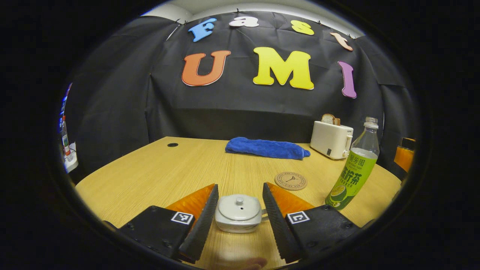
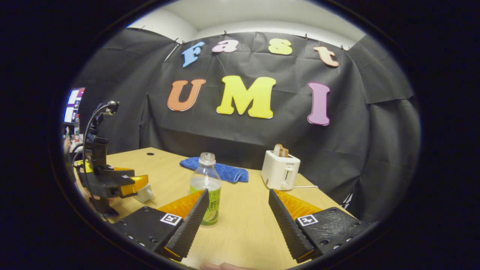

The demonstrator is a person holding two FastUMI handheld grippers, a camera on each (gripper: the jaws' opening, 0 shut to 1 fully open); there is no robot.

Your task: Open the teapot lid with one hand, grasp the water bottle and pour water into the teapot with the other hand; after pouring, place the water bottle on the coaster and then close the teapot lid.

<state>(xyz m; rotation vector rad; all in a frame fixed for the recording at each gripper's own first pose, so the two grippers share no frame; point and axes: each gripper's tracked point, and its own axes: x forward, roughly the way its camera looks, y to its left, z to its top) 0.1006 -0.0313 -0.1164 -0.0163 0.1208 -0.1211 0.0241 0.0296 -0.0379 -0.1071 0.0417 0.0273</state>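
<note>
A small white teapot (image 1: 238, 213) stands on the wooden table (image 1: 150, 176) with its lid (image 1: 239, 204) on. My left gripper (image 1: 240, 193) is open, one finger on each side of the pot with a gap to both. The clear water bottle (image 1: 354, 168) with a green label stands upright to the right, and a round coaster (image 1: 290, 180) lies between it and the pot. In the right gripper view my right gripper (image 2: 238, 193) is open and holds nothing. The bottle (image 2: 206, 187) stands just beyond its left finger, partly hidden by it. The left gripper (image 2: 116, 182) and teapot (image 2: 144, 194) show at far left.
A folded blue towel (image 1: 266, 147) lies at the back of the table, with a white toaster (image 1: 332, 139) holding bread to its right. The toaster (image 2: 280, 170) and its cord sit ahead of the right gripper. The table edge runs close on the right.
</note>
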